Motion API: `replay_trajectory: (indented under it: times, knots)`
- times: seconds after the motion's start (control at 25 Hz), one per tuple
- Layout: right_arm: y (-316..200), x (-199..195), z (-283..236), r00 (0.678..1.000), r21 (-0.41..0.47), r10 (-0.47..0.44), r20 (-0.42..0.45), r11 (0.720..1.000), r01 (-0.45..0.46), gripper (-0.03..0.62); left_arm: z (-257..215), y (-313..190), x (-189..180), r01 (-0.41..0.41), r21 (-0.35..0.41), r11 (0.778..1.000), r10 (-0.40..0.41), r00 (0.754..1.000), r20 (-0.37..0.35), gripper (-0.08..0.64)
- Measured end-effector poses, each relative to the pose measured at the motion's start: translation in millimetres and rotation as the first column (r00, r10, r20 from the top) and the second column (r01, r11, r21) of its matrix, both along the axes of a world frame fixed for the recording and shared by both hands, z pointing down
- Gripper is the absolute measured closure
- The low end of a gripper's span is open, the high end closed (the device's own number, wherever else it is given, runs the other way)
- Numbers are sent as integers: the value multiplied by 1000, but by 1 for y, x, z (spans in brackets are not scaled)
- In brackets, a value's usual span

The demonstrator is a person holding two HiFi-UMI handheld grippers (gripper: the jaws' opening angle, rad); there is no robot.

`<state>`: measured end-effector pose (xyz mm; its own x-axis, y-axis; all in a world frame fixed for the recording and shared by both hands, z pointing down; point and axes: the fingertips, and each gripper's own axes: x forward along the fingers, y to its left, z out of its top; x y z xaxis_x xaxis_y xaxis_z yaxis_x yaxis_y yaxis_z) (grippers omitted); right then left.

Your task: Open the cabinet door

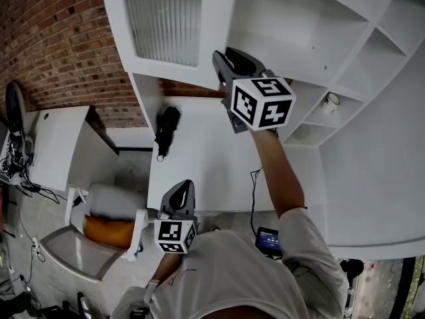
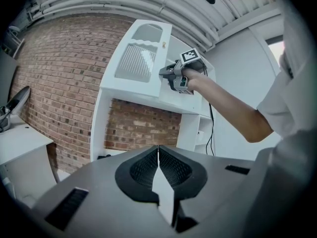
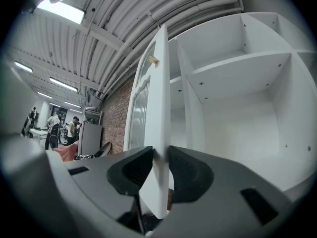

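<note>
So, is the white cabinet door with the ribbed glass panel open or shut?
Open: the door stands swung clear of the white shelves, right gripper gripping its edge.

Industrial-style lab or workshop: bare brick wall behind the white cabinet, exposed ceiling pipes and strip lights above it, cable-strewn bench beside it.

Two tools, the left tool and the right tool, one cabinet door, one tabletop, one cup and one chair were present.

White short-sleeved shirt, black ribbed fingers, black-and-white marker cubes
</note>
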<state>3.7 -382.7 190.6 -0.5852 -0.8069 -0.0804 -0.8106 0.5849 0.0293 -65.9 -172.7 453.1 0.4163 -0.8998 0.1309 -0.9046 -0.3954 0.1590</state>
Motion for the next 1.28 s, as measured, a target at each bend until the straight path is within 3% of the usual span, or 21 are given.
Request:
replay_trajectory:
  times: [0.6,0.8,1.28]
  knots:
    - [30,-7,-1,997,30,-77,12,997,77,506,-3,1,3,0,9,1000,0,1000,14,543]
    - [38,-9,-1,994,41,-104,13,994,104,509,-8,2,3,1,26,1000,-1,1000,-31,543]
    - [56,-18,1,986,49,-168,19,985,167,517,-2,0,1,5,6,1000,-5,1000,-21,543]
